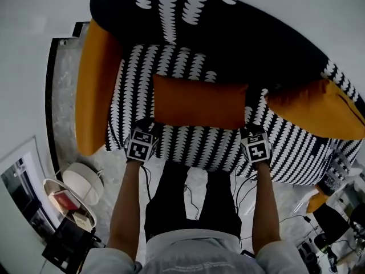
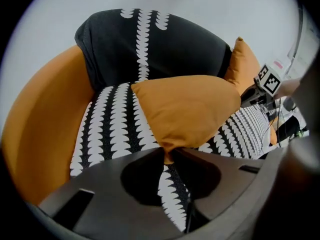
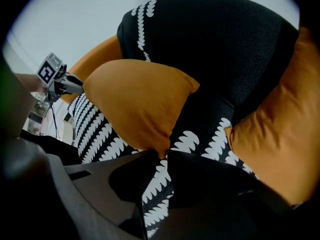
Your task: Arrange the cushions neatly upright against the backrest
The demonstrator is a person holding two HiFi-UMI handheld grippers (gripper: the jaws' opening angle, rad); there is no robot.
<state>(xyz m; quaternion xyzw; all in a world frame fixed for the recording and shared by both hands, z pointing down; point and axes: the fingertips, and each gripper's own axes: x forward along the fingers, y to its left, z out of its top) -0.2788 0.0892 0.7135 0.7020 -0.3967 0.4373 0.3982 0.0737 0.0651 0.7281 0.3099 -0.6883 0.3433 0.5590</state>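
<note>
Pale wall point(image 2: 200, 4), marbled grey floor point(image 1: 64, 101), round white side table point(image 1: 82, 181), loose cables point(image 1: 242, 193)

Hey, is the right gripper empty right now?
No, the right gripper is pinching a corner of the middle orange cushion.

the right gripper point(image 3: 164, 155) pinches the near corner of the orange cushion point(image 3: 135, 101) above the patterned seat point(image 3: 97, 129); a second cushion point(image 3: 280, 134) sits at the right.
</note>
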